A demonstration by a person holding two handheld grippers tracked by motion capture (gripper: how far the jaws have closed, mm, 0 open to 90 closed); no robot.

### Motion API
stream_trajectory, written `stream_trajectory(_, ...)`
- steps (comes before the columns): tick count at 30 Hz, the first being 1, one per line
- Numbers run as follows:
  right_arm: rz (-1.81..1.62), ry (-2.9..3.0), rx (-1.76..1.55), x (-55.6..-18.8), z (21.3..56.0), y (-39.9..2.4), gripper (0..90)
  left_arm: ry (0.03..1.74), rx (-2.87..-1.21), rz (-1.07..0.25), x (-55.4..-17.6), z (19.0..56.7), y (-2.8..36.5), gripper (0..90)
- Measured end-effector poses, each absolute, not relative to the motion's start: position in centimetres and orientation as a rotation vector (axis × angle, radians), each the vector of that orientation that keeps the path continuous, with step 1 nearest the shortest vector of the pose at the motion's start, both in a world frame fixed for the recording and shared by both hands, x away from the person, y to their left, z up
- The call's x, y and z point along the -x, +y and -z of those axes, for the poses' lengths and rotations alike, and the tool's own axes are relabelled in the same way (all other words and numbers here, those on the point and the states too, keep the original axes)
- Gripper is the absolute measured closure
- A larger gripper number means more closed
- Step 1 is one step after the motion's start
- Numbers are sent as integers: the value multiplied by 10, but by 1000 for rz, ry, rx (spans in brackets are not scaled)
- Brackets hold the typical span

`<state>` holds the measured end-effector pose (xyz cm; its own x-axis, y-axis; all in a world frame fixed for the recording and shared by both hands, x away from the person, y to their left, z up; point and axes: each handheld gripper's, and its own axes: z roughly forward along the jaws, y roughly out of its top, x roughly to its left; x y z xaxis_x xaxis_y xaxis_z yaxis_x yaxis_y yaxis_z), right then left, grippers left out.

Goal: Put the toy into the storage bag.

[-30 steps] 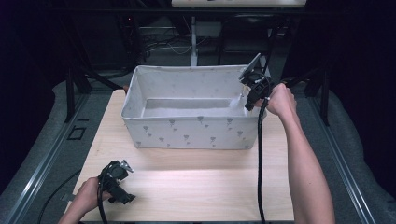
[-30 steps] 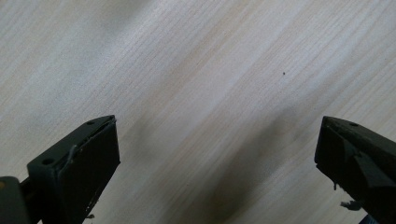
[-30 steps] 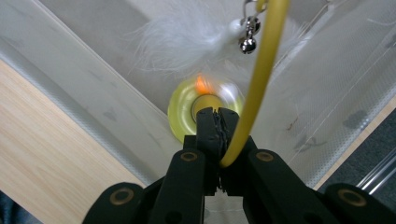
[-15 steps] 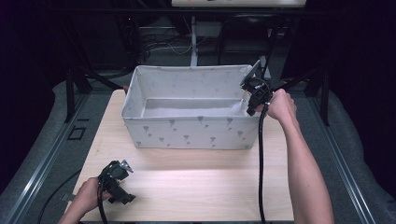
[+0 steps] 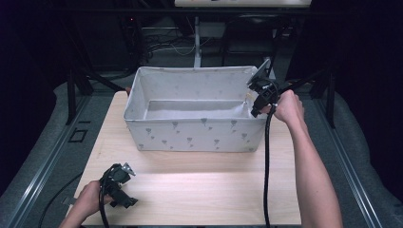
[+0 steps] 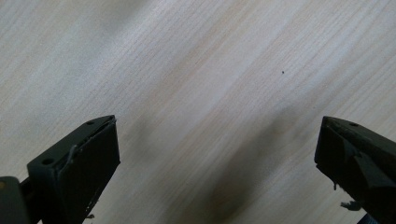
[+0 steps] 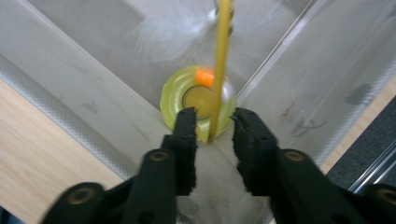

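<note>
The right gripper (image 7: 212, 128) hangs over the far right corner of the white fabric bin with small grey hearts (image 5: 195, 135). Its jaws have just been opening, and a thin yellow stick (image 7: 220, 70) stands in the gap between them; I cannot tell if the pads touch it. Just below the jaws, down in the bin's corner, sits a round yellow disc with an orange bead (image 7: 198, 100). Beyond it lies a fluffy white feather (image 7: 173, 32). The left gripper (image 6: 217, 154) has its jaws spread wide, holding nothing, above the light wooden table (image 5: 199, 190).
</note>
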<state>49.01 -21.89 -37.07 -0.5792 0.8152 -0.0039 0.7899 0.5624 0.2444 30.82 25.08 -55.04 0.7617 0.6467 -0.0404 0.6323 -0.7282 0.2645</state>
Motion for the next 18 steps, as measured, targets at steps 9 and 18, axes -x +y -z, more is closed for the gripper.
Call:
stream_trajectory(9, -392, 2639, -1344, -478, 342, -216, 384, 999, -2701, -71, -309, 551, 250, 1)
stream_trajectory(18, -384, 2623, -1322, -458, 311, -210, 184, 996, -2698, -78, -309, 551, 250, 1)
